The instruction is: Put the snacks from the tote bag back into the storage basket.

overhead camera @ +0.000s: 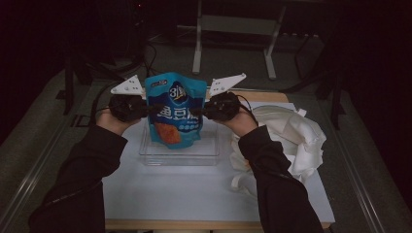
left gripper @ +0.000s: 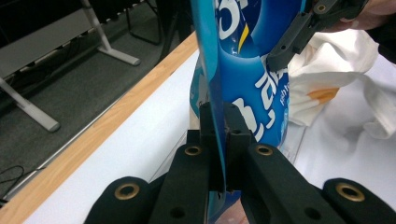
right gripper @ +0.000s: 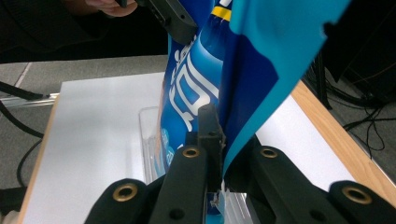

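Both grippers clamped shut on side seams of the blue snack bag [overhead camera: 175, 109], left gripper [overhead camera: 145, 109] & right gripper [overhead camera: 201, 110], held upright over the clear tray [overhead camera: 145, 156] near table's far edge; uneven pull could tear a seam or slip it.

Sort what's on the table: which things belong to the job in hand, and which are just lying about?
In the job:
blue snack bag, held upright by its side edges
left gripper, shut on it
right gripper, shut on it
clear tray, under the bag

Lying about:
white cloth bag, crumpled beside the tray
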Action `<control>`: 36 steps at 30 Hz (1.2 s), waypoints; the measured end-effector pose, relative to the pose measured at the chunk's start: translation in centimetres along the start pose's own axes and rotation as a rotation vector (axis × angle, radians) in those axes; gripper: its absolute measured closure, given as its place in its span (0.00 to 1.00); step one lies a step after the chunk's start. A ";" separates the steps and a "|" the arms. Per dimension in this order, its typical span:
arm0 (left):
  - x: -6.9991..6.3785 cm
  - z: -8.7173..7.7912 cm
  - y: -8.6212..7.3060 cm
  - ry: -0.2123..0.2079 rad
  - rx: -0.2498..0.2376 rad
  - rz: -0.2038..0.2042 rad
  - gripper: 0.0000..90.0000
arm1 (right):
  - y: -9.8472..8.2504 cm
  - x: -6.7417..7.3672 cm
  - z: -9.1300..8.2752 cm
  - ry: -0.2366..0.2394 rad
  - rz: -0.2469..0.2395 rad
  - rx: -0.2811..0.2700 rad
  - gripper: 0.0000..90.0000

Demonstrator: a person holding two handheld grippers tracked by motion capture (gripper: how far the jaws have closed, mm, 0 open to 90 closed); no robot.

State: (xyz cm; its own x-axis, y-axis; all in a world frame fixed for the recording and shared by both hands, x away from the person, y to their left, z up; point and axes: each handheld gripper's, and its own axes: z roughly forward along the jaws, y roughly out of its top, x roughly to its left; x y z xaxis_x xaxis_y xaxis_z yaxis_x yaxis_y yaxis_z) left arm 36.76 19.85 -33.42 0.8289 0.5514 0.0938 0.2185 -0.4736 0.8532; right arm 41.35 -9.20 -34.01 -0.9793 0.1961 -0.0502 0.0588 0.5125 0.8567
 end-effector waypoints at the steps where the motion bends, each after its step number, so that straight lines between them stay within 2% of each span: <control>1: 0.2 0.3 -0.4 -0.005 0.000 -0.007 1.00 | -0.4 -0.1 0.5 -0.001 0.008 0.006 0.98; 11: 0.2 1.9 -2.7 -0.038 0.013 -0.036 1.00 | -2.5 -0.5 1.8 0.024 0.033 0.037 0.98; 15: 0.0 2.4 -3.3 -0.060 0.017 -0.044 1.00 | -3.3 -0.5 2.0 0.035 0.040 0.049 0.98; 16: 0.1 2.6 -3.7 -0.084 0.015 -0.055 1.00 | -3.5 -0.4 2.0 0.041 0.043 0.051 0.98; 27: -0.3 3.3 -5.2 -0.113 0.006 -0.064 1.00 | -5.3 0.0 2.4 0.060 0.066 0.047 0.98; 36: -0.7 3.6 -6.5 -0.124 0.003 -0.062 1.00 | -6.5 0.5 2.9 0.062 0.064 0.043 0.98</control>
State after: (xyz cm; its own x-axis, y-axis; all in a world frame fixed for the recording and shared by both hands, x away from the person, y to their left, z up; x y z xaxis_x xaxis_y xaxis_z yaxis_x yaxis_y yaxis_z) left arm 36.67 20.03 -40.86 0.8710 0.4907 -0.0238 0.2729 -0.4430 0.8540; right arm 41.06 -10.01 -41.05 -0.9833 0.1780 0.0373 0.1287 0.5360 0.8344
